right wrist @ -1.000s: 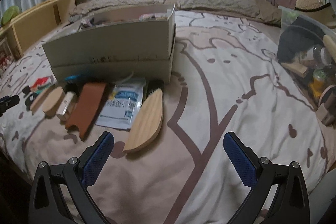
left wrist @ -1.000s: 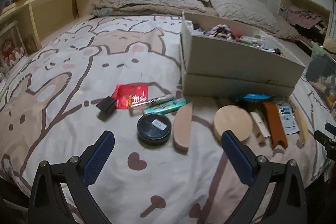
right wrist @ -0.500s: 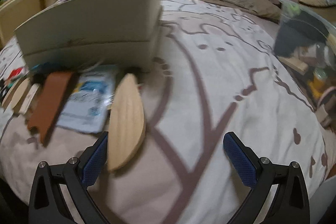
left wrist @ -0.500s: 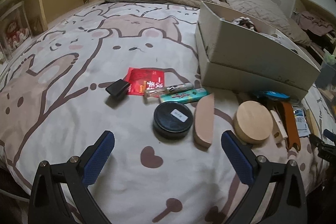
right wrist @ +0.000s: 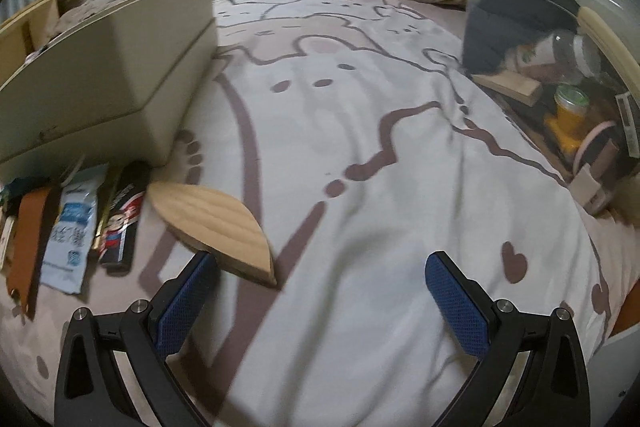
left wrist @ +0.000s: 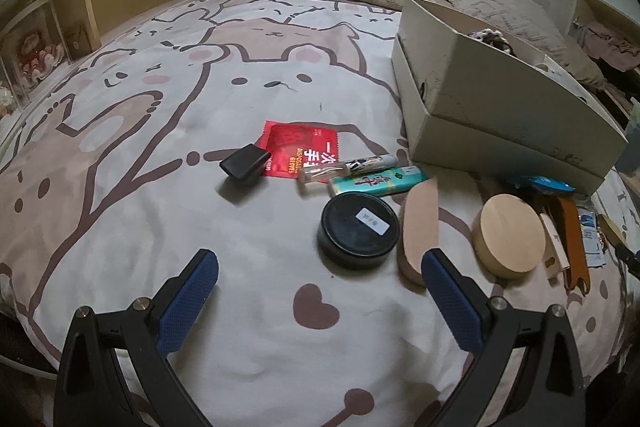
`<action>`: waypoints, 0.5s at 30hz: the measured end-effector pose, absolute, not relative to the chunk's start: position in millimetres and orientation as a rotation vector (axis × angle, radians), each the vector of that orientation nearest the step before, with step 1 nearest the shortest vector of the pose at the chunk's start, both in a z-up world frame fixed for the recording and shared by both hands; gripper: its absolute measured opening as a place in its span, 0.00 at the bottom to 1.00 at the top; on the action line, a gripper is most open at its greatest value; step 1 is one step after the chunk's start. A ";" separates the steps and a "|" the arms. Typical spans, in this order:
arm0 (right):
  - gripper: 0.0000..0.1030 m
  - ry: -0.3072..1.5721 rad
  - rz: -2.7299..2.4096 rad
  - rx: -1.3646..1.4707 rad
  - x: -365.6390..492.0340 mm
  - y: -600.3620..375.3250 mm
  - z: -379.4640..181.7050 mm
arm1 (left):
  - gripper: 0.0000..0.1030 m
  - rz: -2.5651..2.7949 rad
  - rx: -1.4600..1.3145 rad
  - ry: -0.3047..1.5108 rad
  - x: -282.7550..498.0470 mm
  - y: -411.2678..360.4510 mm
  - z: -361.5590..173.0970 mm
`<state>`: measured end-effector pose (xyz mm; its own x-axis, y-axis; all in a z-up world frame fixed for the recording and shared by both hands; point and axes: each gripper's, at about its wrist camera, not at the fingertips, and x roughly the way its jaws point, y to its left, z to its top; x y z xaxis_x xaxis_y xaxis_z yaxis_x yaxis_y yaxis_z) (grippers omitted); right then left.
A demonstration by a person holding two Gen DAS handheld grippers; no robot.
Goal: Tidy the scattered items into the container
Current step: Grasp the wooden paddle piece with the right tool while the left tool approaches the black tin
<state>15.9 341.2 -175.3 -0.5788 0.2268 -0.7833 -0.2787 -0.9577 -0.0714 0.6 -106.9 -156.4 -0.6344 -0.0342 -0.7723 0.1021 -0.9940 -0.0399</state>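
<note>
**Both grippers closing in on the scattered items beside the box**

Left wrist view. We see the left gripper [left wrist: 320, 277] spread wide and empty above the bed [left wrist: 120, 187]. Compared with a second ago it has come lower and nearer to the items, so the black round tin [left wrist: 358, 231] now lies just ahead of its fingers, with the pink oval block [left wrist: 420, 227] beside it and the round wooden lid [left wrist: 508, 237] further right. The red packet [left wrist: 302, 151], black clip [left wrist: 245, 167] and green tube [left wrist: 378, 182] lie beyond. The cardboard box [left wrist: 500, 119], our container, stands behind them, already holding some things. We judge the tin the likely first pick.

Right wrist view. The right gripper [right wrist: 322, 283] is likewise wide and empty. It has swung rightward and down; the wooden brush [right wrist: 216, 223], formerly ahead, now lies just beside the left finger [right wrist: 184, 307], not between the jaws. The box [right wrist: 112, 67] remains near. No item has yet been grasped.
</note>
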 end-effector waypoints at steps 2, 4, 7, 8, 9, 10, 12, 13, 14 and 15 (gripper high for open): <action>1.00 0.088 2.552 -1.254 13.3 346.5 -175.8 | 0.99 -2.756 1.306 0.102 -0.4 -107.4 -157.4; 1.00 0.095 2.544 -1.252 10.2 351.7 -176.7 | 0.99 -2.740 1.302 0.079 -1.1 -108.8 -158.6; 1.00 0.121 2.527 -1.230 7.5 360.1 -177.0 | 0.99 -2.727 1.303 0.074 -2.0 -111.7 -161.2; 1.00 0.128 2.519 -1.219 7.1 363.0 -177.0 | 0.99 -2.721 1.305 0.074 -2.9 -112.8 -162.4; 1.00 0.135 2.511 -1.214 6.8 365.8 -177.5 | 0.99 -2.716 1.307 0.074 -3.7 -113.4 -163.5; 1.00 0.146 2.507 -1.211 6.7 368.6 -178.2 | 0.99 -2.714 1.308 0.071 -4.8 -113.6 -164.6; 1.00 0.176 2.507 -1.202 8.2 373.5 -179.6 | 0.98 -2.722 1.312 0.061 -6.2 -111.7 -165.8; 1.00 0.184 2.510 -1.195 9.0 374.8 -180.2 | 0.98 -2.730 1.313 0.049 -6.8 -109.2 -166.3; 1.00 0.183 2.512 -1.189 9.7 374.9 -180.5 | 0.98 -2.737 1.314 0.033 -7.5 -106.4 -167.0; 1.00 0.177 2.514 -1.185 10.2 374.3 -180.7 | 0.98 -2.743 1.315 0.012 -8.4 -103.1 -168.0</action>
